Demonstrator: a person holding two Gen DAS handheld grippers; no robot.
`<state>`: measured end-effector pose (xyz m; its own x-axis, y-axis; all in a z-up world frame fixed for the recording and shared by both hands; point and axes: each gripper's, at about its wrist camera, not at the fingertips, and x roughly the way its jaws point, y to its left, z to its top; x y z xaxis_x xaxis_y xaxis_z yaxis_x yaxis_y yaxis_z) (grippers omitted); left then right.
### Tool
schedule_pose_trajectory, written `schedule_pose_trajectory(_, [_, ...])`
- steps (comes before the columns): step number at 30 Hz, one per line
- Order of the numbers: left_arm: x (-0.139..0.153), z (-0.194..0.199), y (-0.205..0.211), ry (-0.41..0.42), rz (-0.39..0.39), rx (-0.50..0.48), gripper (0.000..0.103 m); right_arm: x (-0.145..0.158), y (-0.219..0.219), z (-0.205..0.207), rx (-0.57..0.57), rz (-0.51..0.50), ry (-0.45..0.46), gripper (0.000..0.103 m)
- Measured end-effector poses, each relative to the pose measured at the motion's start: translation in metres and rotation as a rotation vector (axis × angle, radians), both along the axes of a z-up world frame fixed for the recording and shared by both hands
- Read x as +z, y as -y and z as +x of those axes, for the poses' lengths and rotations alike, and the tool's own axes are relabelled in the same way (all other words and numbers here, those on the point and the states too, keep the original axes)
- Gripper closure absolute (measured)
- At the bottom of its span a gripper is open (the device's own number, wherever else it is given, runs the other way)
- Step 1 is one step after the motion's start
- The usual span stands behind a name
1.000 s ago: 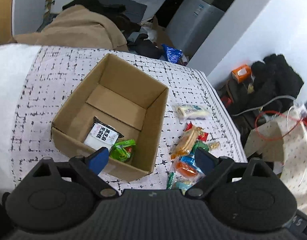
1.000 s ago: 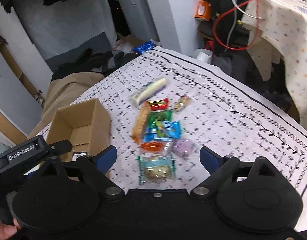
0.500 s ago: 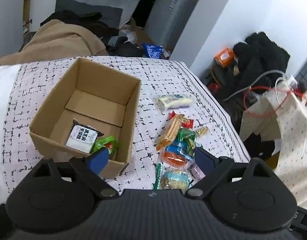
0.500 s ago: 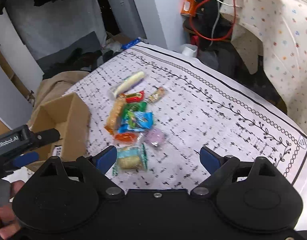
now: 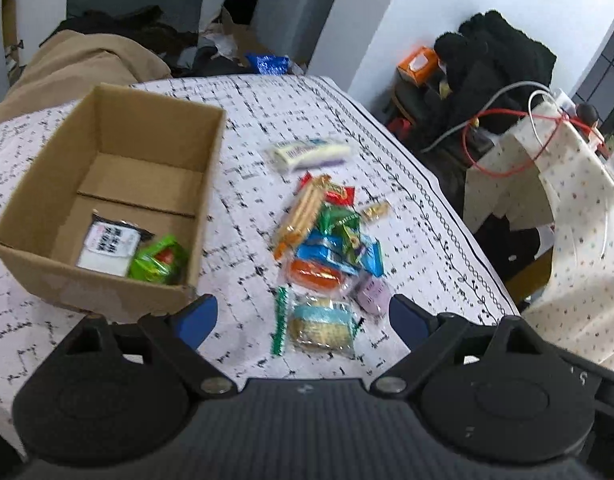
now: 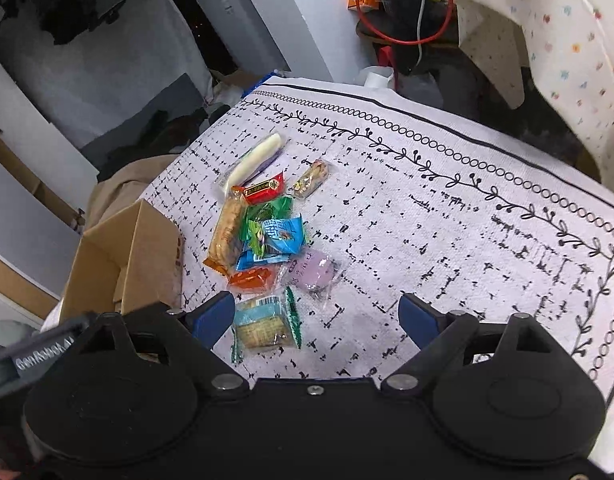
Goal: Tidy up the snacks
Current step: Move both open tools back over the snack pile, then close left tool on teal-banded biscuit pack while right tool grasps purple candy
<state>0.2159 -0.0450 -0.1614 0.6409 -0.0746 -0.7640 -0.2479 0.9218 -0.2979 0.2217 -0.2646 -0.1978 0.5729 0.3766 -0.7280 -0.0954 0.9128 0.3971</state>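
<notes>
An open cardboard box [image 5: 51, 268] stands on the patterned cloth at the left and holds a white-and-black packet [image 5: 109, 242] and a green packet [image 5: 157, 260]. To its right lies a heap of several wrapped snacks [image 5: 327, 240], with a clear-wrapped cracker pack [image 5: 321, 326] nearest me. My left gripper [image 5: 303, 318] hovers open just above that cracker pack, nothing between its fingers. In the right wrist view the same cracker pack [image 6: 265, 326] sits by the left pad of my right gripper [image 6: 315, 316], which is open and empty. A purple sweet [image 6: 313, 272] lies just beyond.
The box's corner [image 6: 123, 256] stands left of the heap in the right wrist view. The cloth-covered table [image 6: 467, 240] drops off at its far bordered edge. Beyond it are a floral-draped stand with red cable [image 5: 567, 184], dark clothes [image 5: 495, 60] and a tan coat [image 5: 79, 64].
Both grippers have moved lower and closer to the snack heap. The left view has swung right, from over the box to over the cracker pack. Both stay open.
</notes>
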Motion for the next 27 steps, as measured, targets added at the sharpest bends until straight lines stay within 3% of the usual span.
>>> schedule_pose_trajectory(8, [-0.014,0.014,0.008,-0.079,0.022,0.017,0.011,-0.022,0.01,0.021,-0.026,0.103,-0.031,0.016])
schedule_pose_trajectory(19, [-0.035,0.045,0.033,-0.191,0.066,0.019,0.012,-0.063,0.029,0.053,-0.063,0.27,-0.168,0.025])
schedule_pose_trajectory(27, [-0.061,0.072,0.046,-0.271,0.087,0.004,0.012,-0.077,0.036,0.063,-0.078,0.319,-0.196,0.029])
